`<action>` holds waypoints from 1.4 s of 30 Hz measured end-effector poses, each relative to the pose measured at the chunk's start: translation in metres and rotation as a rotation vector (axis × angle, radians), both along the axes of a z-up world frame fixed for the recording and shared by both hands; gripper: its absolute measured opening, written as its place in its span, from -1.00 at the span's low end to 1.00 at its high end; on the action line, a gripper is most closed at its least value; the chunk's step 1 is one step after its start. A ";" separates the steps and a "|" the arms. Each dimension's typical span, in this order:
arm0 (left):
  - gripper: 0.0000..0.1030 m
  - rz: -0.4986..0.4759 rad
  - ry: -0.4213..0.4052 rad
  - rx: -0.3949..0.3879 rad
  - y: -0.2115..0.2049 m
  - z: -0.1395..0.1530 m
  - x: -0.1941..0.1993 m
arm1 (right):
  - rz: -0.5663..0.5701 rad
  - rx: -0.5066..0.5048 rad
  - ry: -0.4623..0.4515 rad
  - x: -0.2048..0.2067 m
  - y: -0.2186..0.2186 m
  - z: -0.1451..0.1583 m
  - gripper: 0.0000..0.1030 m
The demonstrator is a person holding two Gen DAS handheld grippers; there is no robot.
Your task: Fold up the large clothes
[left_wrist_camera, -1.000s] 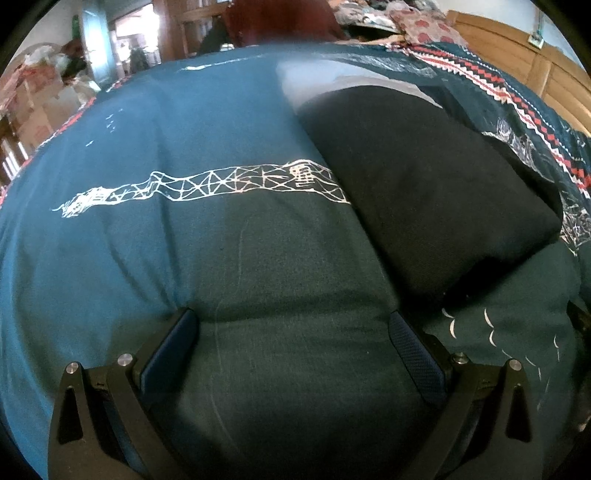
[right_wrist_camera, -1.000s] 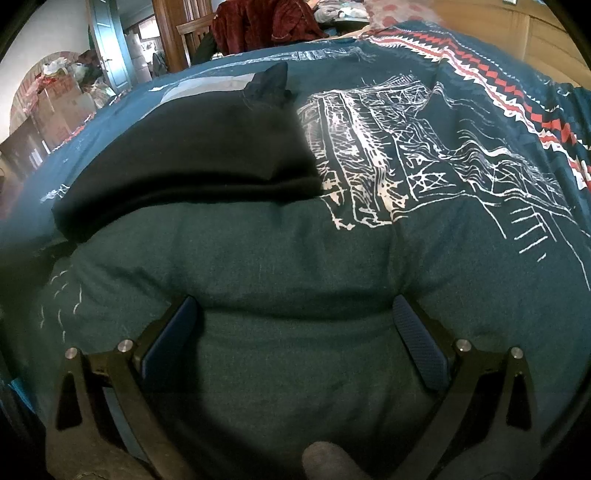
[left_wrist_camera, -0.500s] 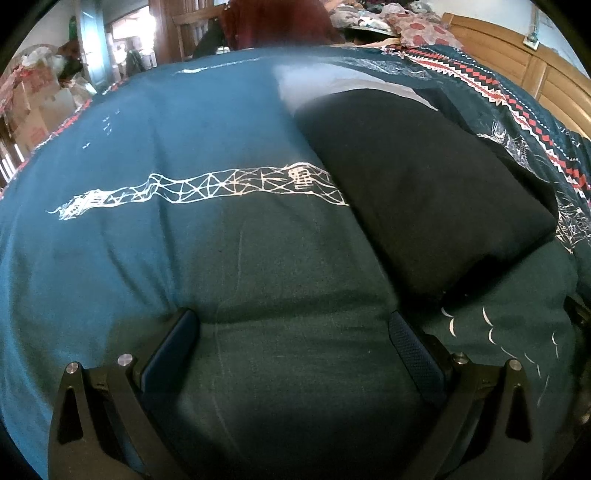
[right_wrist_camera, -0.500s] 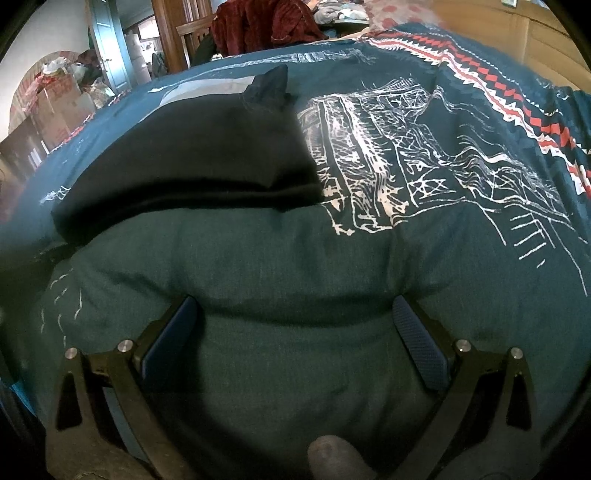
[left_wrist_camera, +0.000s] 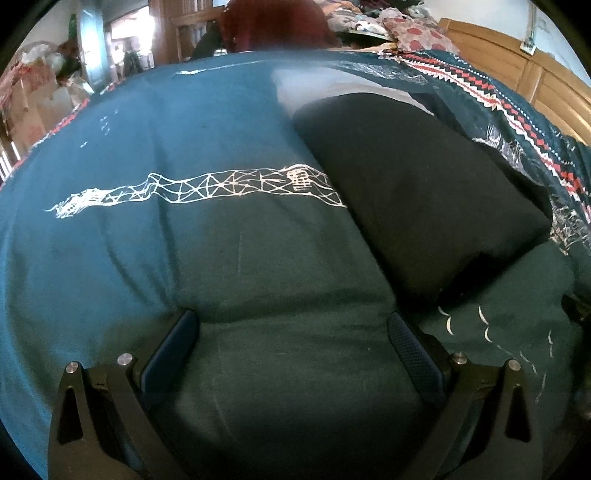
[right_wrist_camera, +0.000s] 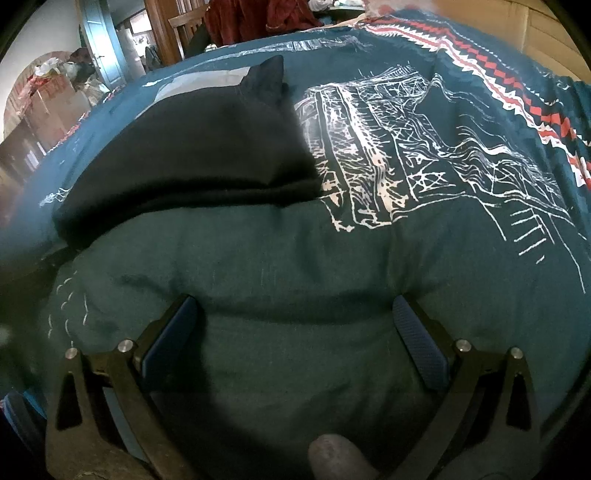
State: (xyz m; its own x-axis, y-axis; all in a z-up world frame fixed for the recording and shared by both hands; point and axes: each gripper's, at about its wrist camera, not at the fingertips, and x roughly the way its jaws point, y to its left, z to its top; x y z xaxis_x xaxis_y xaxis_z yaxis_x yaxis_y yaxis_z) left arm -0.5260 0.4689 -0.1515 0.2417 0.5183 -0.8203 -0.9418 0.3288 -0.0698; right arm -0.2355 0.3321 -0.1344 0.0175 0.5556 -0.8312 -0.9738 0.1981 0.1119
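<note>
Your light comes from the far side, around 11 o'clock: a bright doorway [left_wrist_camera: 129,33] washes out there, and the teal bedspread [left_wrist_camera: 110,155] glows blue on that side. Toward 6 o'clock it sinks into dull green shadow. The black garment [left_wrist_camera: 413,184] reads as a flat dark mass with little fold detail. A hazy pale patch [left_wrist_camera: 314,85] near 12 o'clock looks soft. In your right view the white print [right_wrist_camera: 406,166] stays crisp. Both fisheyes bulge the bed, with black corners.
</note>
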 end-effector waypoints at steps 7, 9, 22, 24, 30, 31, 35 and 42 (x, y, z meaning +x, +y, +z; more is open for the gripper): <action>1.00 0.000 -0.022 0.022 -0.003 0.006 -0.003 | 0.019 0.020 -0.032 -0.007 -0.005 0.027 1.00; 1.00 0.011 -0.047 0.057 -0.007 0.019 -0.009 | 0.037 0.069 -0.060 -0.014 -0.010 0.051 1.00; 1.00 -0.015 -0.336 0.854 -0.139 0.297 -0.075 | -0.006 0.626 -0.288 -0.060 -0.094 0.276 1.00; 1.00 -0.045 -0.343 0.911 -0.156 0.313 -0.080 | -0.003 0.611 -0.223 -0.056 -0.095 0.280 1.00; 1.00 0.060 -0.190 0.776 -0.151 0.309 -0.083 | -0.009 0.546 -0.178 -0.060 -0.096 0.266 1.00; 1.00 0.090 -0.174 0.742 -0.145 0.305 -0.086 | -0.002 0.539 -0.184 -0.064 -0.095 0.264 1.00; 1.00 0.131 -0.046 0.810 -0.153 0.296 -0.088 | 0.026 0.535 -0.184 -0.076 -0.104 0.263 1.00; 1.00 0.042 0.403 1.168 -0.200 0.286 -0.022 | 0.049 0.540 -0.196 -0.087 -0.108 0.258 1.00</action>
State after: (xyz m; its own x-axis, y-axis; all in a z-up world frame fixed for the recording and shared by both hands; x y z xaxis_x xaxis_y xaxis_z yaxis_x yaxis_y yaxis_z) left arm -0.5479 0.2691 0.1341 0.0445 0.9909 0.1274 -0.8394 -0.0321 0.5426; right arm -0.3226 0.2241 0.1234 0.1062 0.9043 -0.4135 -0.9931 0.1173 0.0014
